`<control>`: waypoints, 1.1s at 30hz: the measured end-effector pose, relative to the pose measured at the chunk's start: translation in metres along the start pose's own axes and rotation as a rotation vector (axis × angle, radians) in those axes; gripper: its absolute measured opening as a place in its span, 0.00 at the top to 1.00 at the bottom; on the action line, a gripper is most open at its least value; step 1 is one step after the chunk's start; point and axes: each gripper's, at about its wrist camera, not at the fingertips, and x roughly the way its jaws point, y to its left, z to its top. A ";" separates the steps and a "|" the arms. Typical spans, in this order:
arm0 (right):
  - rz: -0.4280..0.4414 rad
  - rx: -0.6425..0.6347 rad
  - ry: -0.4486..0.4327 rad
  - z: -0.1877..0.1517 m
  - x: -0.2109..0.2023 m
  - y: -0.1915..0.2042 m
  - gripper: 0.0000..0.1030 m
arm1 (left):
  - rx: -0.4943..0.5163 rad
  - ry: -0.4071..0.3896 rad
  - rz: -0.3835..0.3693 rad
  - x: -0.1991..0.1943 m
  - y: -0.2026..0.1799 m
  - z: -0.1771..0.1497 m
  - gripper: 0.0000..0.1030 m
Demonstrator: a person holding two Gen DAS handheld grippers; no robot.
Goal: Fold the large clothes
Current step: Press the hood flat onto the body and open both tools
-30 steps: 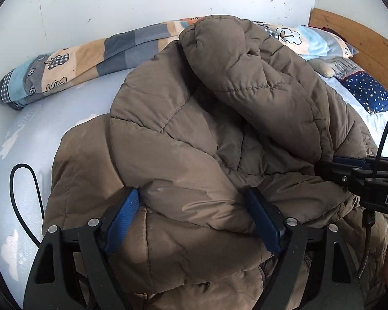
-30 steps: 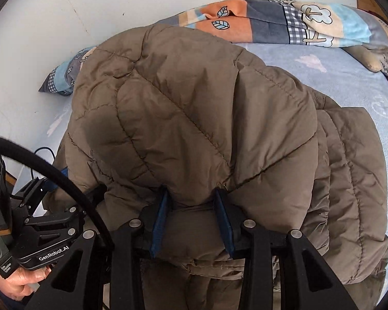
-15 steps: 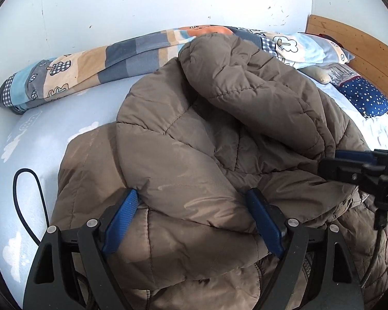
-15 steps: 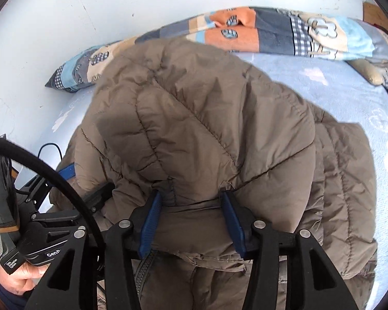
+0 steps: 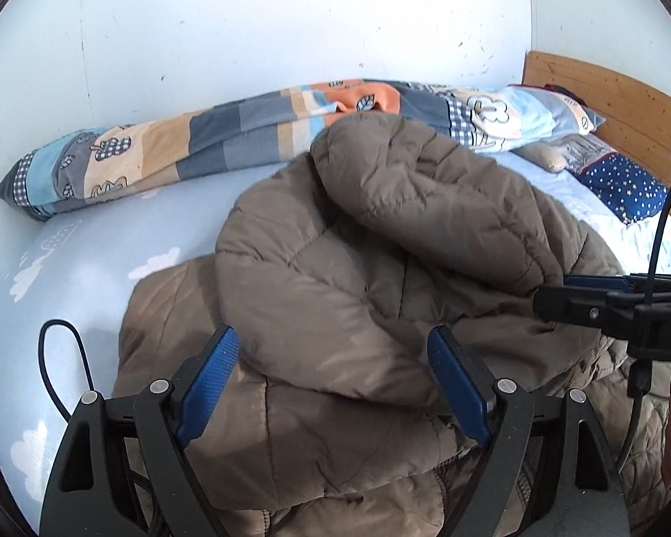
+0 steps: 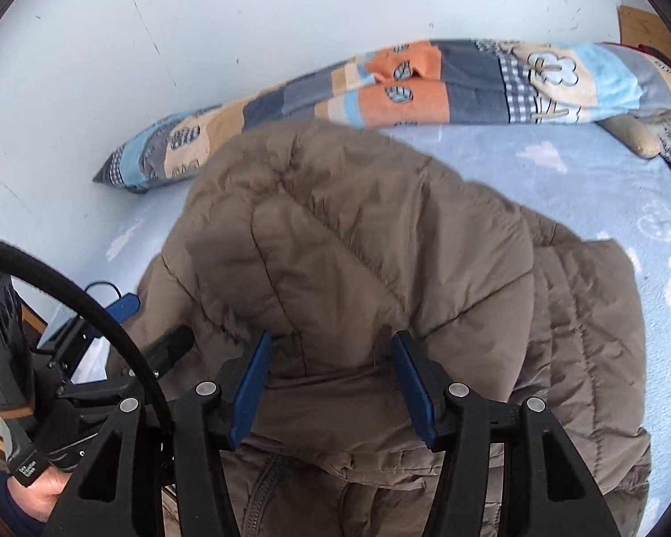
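The big brown puffy coat lies in a heap on the bed, which has a light blue sheet with white clouds. A long patchwork pillow lies behind it by the wall. The left gripper has its jaws spread wide with a fat fold of coat between them; they look let go. The right gripper has just been opening its jaws, and coat sits loose between them. The letters "DA" show on the right gripper's side in the left view.

Jacket – quilted matt nylon; sheet fleecy; headboard wood; fingers – textured rubber.
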 end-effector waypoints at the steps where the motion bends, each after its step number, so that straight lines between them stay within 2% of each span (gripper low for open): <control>1: -0.003 -0.001 0.025 -0.002 0.005 0.000 0.42 | 0.005 0.023 -0.002 0.004 -0.001 -0.001 0.17; 6: -0.009 -0.007 0.067 -0.008 0.013 -0.002 0.41 | 0.004 0.061 0.001 0.012 -0.001 -0.006 0.16; 13: 0.000 -0.016 0.069 -0.011 0.012 0.000 0.38 | 0.006 0.047 0.000 0.007 -0.001 -0.005 0.16; 16: 0.013 -0.011 0.050 -0.007 0.006 0.001 0.38 | 0.012 0.022 0.001 0.001 -0.001 -0.003 0.16; 23: 0.030 -0.019 -0.057 -0.002 -0.015 0.005 0.38 | 0.007 -0.061 0.004 -0.013 -0.001 0.003 0.16; 28: 0.032 -0.042 -0.026 -0.003 -0.007 0.010 0.38 | 0.022 -0.011 0.009 -0.003 -0.004 0.000 0.16; 31: 0.028 -0.037 0.027 -0.005 0.004 0.009 0.38 | 0.038 0.044 0.009 0.006 -0.007 -0.002 0.16; 33: 0.028 -0.027 0.058 -0.006 0.009 0.006 0.38 | 0.032 0.051 0.008 0.007 -0.006 -0.004 0.16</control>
